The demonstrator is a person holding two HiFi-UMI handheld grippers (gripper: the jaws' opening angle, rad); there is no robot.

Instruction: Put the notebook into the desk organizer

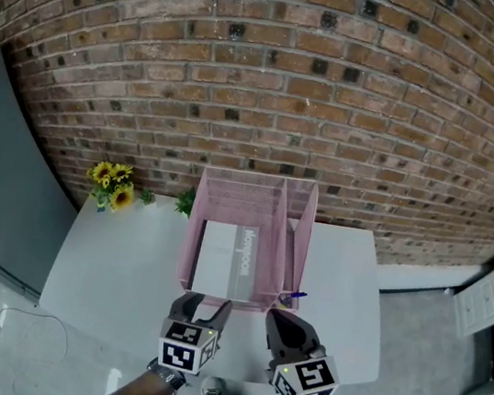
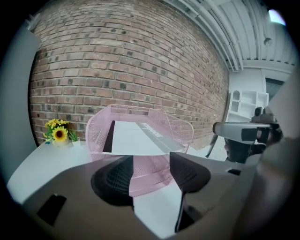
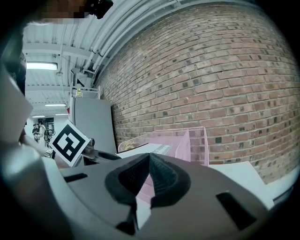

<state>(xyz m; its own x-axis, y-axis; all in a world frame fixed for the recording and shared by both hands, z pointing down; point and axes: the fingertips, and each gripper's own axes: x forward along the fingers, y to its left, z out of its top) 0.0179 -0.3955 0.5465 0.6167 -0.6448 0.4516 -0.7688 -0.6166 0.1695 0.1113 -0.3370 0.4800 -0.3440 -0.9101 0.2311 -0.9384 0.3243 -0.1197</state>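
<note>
While hovering over the near edge of the table [image 1: 108, 254], gripped nothing. Found the left gripper [image 2: 151, 161] spread wide with nothing caught between its jaws, and the right gripper [image 3: 149, 157] pinched shut on air beside it. Saw the notebook [image 1: 218, 262] lying flat in the wide left bay of the desk organizer [image 1: 300, 247], near edge close to the front wall. Judged the placing done and the retreat in hand. Best drawn straight back and up, clear of that wall, so as not to snag or drag the light mesh; worth checking for a level seat.
</note>
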